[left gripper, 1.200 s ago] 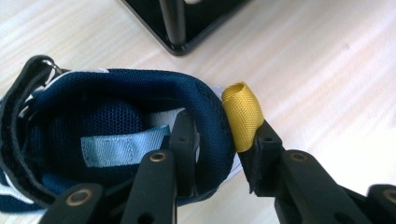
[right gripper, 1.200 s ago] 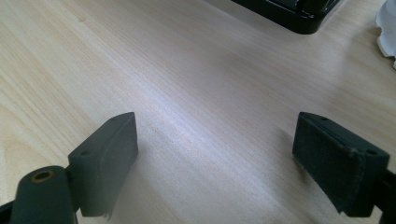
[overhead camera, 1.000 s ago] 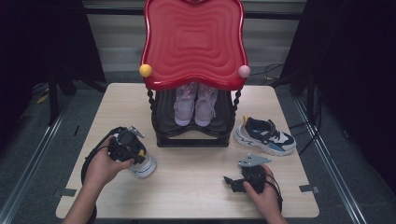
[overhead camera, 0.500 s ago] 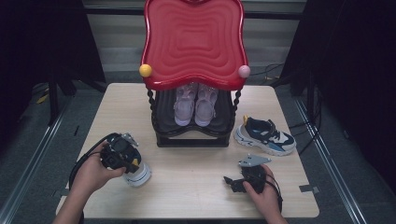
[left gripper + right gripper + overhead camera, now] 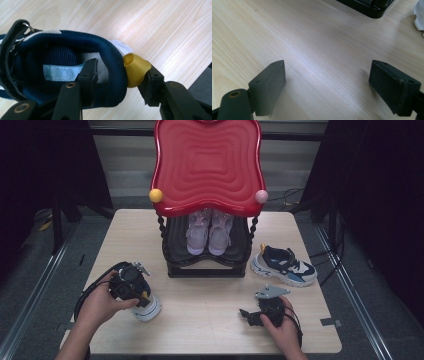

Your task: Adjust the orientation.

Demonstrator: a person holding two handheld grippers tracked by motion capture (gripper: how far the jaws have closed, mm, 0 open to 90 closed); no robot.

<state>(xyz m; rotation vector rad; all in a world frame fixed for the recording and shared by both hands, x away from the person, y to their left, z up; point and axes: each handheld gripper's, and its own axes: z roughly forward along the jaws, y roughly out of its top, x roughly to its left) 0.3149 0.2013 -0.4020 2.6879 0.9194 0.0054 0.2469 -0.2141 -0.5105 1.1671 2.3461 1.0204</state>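
A navy shoe with a white sole (image 5: 150, 310) sits on the table at front left. My left gripper (image 5: 142, 300) reaches down over its heel. In the left gripper view one jaw stands inside the shoe (image 5: 62, 50) and the other outside, beside the yellow heel loop (image 5: 136, 68). The jaws of the left gripper (image 5: 120, 80) have just been opening, so the padded heel collar lies loosely between them. My right gripper (image 5: 248, 315) rests low over the table at front right. In its own view the right gripper (image 5: 327, 85) is wide open over bare wood.
A black shoe rack with a red wavy top (image 5: 207, 165) stands mid-table, a pink pair (image 5: 209, 231) on its shelf. The matching navy and white shoe (image 5: 282, 266) lies right of the rack. The rack's base (image 5: 367, 6) is ahead of my right gripper.
My left hand and the navy shoe have shifted slightly toward the near edge of the table. The right hand has stayed put.
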